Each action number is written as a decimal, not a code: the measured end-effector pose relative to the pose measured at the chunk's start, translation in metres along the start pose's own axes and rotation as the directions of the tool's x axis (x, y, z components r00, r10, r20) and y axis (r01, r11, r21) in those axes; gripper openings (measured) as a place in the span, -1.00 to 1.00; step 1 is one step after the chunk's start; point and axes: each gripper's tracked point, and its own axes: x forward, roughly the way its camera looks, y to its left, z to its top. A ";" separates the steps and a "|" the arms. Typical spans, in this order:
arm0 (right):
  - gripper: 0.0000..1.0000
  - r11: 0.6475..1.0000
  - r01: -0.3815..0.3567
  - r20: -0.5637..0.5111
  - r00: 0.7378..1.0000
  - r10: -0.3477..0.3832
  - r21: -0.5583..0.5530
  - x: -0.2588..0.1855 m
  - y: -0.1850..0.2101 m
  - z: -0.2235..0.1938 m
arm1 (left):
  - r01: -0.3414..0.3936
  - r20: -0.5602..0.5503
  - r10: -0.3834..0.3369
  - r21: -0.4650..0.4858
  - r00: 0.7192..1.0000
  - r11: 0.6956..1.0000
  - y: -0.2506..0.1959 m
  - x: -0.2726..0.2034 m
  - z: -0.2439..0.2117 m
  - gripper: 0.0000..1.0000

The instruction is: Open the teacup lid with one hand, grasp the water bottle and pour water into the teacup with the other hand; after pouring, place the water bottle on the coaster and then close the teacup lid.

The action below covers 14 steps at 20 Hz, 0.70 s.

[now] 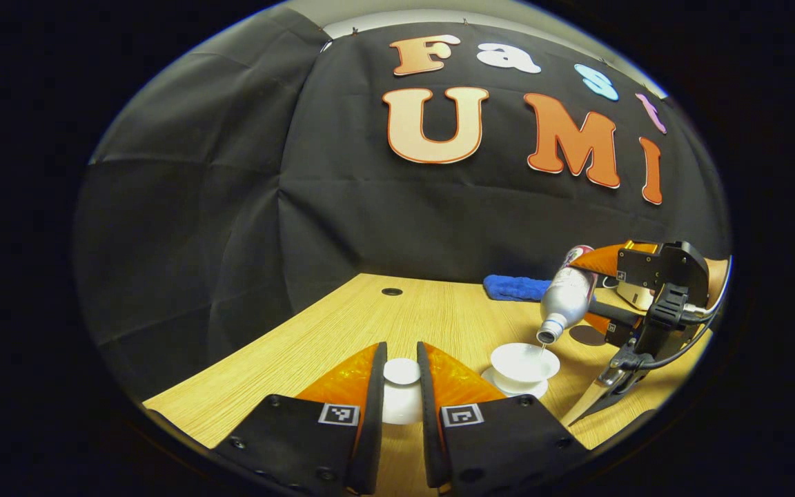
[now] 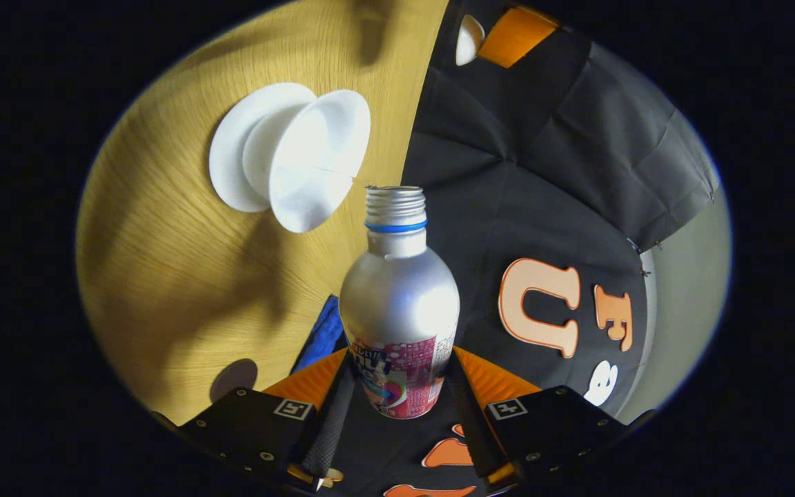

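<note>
Left gripper (image 1: 402,386) clamped on white teacup lid (image 1: 401,373) above wooden table (image 1: 315,338). Right gripper (image 1: 594,290) tilting silver water bottle (image 1: 564,300), neck down, over open teacup (image 1: 524,362) on saucer (image 1: 508,385).

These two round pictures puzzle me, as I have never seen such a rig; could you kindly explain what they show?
A person holds a pair of tongs in each hand, and a fisheye camera rides on each. In the left gripper view, the left tongs grip the white teacup lid above the wooden table. To the right, the right tongs tilt a silver water bottle over the open teacup on its saucer. A blue cloth and a dark coaster lie behind. The right gripper view looks along that bottle toward the cup.
</note>
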 end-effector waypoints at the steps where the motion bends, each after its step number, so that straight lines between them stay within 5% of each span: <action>1: 0.49 0.999 -0.023 -0.002 1.000 0.023 0.039 -0.001 0.006 0.000 | 0.002 -0.002 -0.002 -0.003 1.000 1.000 -0.001 0.000 -0.001 -0.41; 6: 0.54 0.948 -0.099 -0.007 0.994 0.107 0.303 -0.006 0.020 -0.001 | 0.029 0.009 -0.029 -0.018 1.000 0.999 -0.014 0.001 0.006 -0.41; 14: 0.55 0.716 -0.119 -0.023 0.982 0.185 0.688 -0.016 0.020 -0.041 | 0.115 0.034 -0.115 0.015 0.993 0.993 -0.062 0.014 0.022 -0.47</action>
